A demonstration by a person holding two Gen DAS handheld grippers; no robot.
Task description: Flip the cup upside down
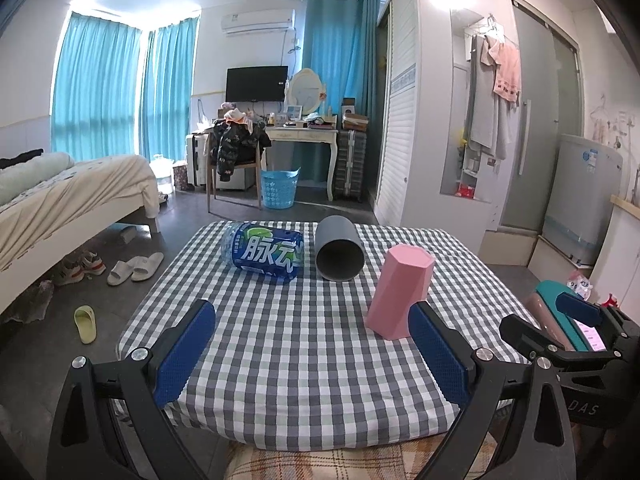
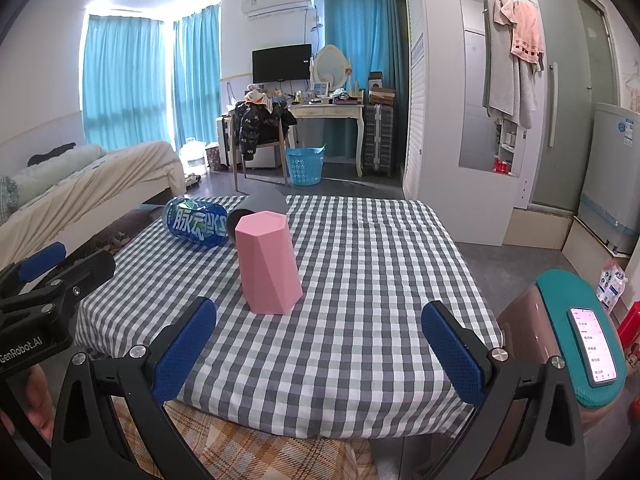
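Pink faceted cup point(image 1: 400, 292) stands with its closed end up, wider open end down on the checked tablecloth point(image 1: 304, 344), right of centre in the left wrist view and left of centre in the right wrist view point(image 2: 267, 266); contents not visible. Behind it, upper middle of the cloth, a grey cup point(image 1: 338, 249) lies on its side, mouth toward the camera, interior looks empty. Touching or just beside it on the left lies a blue plastic bottle point(image 1: 264, 254), label with large white Chinese characters reading 脉动; liquid level cannot be told. Left gripper point(image 1: 312, 350) is spread wide, holding nothing; the pink cup sits just ahead of its right finger, partly overlapped by that blue pad in the picture, not between the fingers. Right gripper point(image 2: 318, 350) is also wide open and empty, the pink cup ahead and nearer its left finger. "GenRobot.AI" reads on the left gripper body at the left edge of the right wrist view. Lower right, a phone point(image 2: 594, 346) with lit screen lies on a teal stool point(image 2: 560, 300). Blue laundry basket point(image 1: 279, 189) on the floor, upper centre.
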